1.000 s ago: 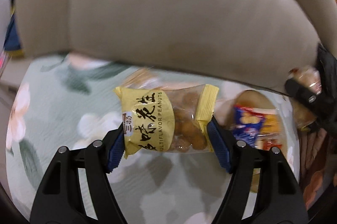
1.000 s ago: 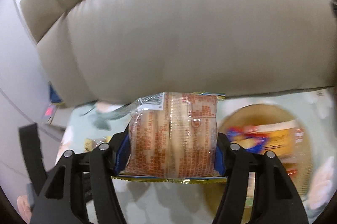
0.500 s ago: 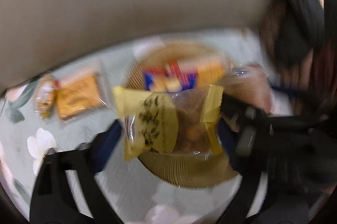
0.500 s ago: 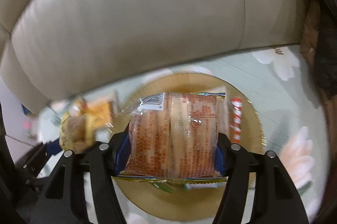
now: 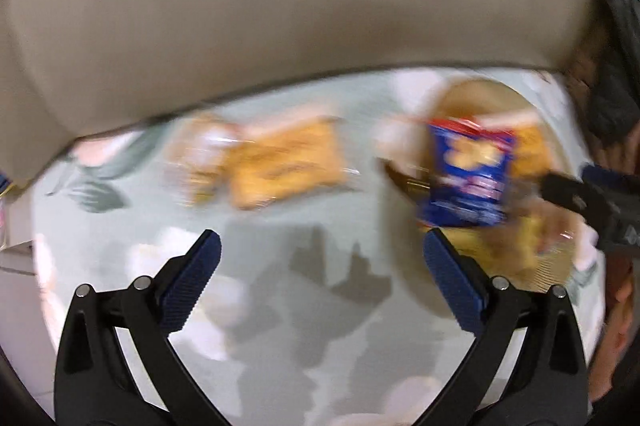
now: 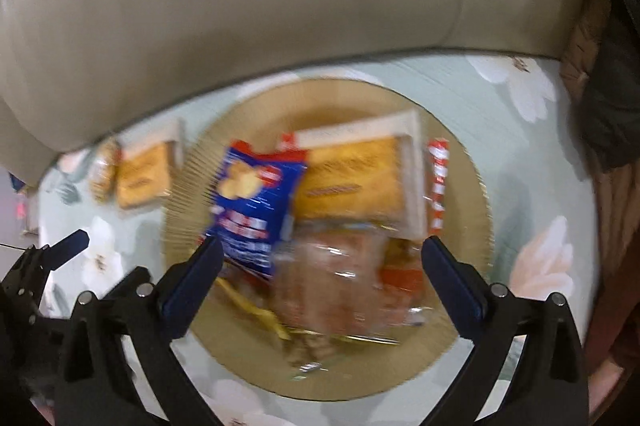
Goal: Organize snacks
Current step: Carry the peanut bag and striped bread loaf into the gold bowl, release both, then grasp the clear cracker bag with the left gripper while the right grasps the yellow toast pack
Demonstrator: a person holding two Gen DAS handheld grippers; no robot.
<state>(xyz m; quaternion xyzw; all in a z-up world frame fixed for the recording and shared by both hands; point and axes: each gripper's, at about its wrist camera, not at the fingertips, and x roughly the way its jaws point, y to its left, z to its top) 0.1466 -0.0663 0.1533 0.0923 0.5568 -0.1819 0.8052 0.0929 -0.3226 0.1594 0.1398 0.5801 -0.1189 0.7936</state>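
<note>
A: Where do the snacks stand?

B: Most lie piled on the round gold plate: a blue biscuit packet, an orange packet, a red-and-white stick and a clear-wrapped cracker pack. 2 more, an orange-wrapped snack and a smaller pale one, rest on the floral cloth left of the plate.

A: And the tongs?

B: The left gripper has its jaws spread wide, nothing between them. The right gripper is equally wide and empty, hovering over the plate.

A: So which step?

B: Apparently between drops. Next, I'd judge, the left reaches for the 2 loose packets, closing across a crinkly wrapper squarely; blur hides finer detail.
</note>
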